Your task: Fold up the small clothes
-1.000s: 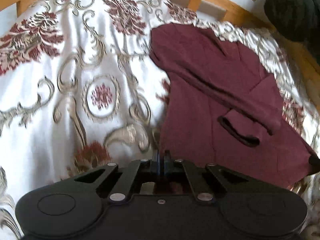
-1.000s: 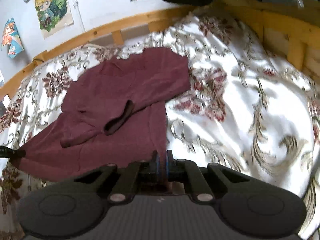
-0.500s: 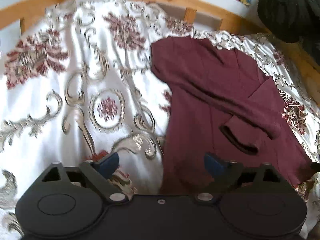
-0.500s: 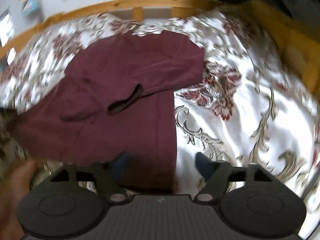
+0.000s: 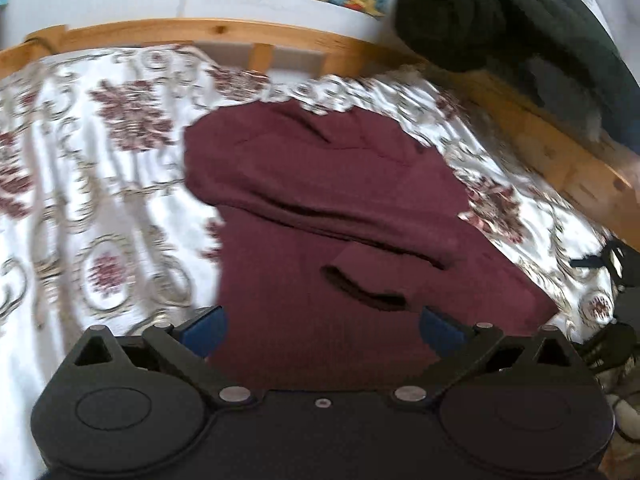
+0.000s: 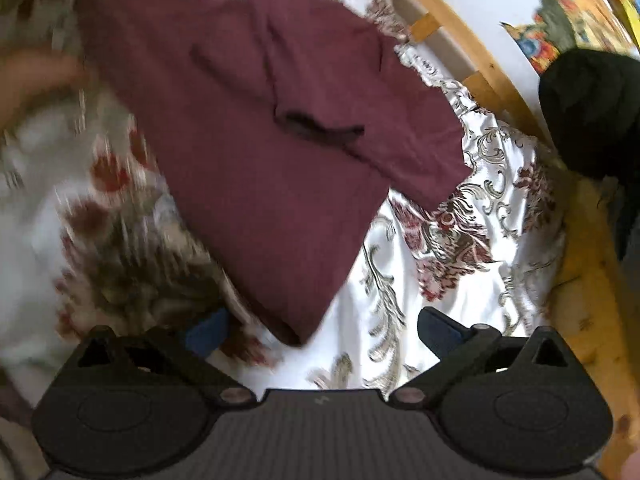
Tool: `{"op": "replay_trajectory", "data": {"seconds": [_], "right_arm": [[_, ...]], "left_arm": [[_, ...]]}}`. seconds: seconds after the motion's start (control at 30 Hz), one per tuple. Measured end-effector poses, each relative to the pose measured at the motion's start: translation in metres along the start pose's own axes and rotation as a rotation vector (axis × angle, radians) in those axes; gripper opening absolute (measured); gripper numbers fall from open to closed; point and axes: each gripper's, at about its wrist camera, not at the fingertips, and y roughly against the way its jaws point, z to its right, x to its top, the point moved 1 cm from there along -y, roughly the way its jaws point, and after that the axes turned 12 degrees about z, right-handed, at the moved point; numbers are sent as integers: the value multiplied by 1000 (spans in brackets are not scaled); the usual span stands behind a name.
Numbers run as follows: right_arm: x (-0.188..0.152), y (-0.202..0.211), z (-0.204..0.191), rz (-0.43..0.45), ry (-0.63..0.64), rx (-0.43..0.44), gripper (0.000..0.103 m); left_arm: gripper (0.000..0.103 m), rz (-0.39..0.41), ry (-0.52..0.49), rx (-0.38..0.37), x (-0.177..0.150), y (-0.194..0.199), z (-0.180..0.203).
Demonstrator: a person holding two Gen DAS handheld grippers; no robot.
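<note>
shirt: maroon top (image 5: pixel 320 216) lying partly folded on the bed (image 5: pixel 100 208)
left tool (image 5: pixel 322 326): jaws just swung wide apart; nothing gripped
right tool (image 6: pixel 322 328): same

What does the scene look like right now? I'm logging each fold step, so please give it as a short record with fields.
garment: maroon long-sleeved top, lying on the bedspread, sleeve folded across its body
sleeve cuff: dark opening lying on the garment's front
surface: white floral bedspread inside a wooden bed frame
left tool: jaws just opened wide, nothing gripped, above the garment's near edge
right tool: jaws just opened wide, nothing gripped, garment corner just ahead
background: dark bundle on the frame
</note>
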Motion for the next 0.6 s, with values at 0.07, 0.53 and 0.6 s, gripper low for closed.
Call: {"op": "replay_trajectory", "data": {"seconds": [0.07, 0.53, 0.6], "right_arm": [[-4, -2, -4, 13, 23, -20, 102], [-10, -6, -4, 111, 63, 48, 23], [-3, 3, 8, 165, -24, 35, 13]], "left_arm": [[102, -15, -27, -32, -1, -9, 10], [102, -146, -265, -210, -27, -35, 63], [102, -155, -292, -204, -31, -36, 66]]}}
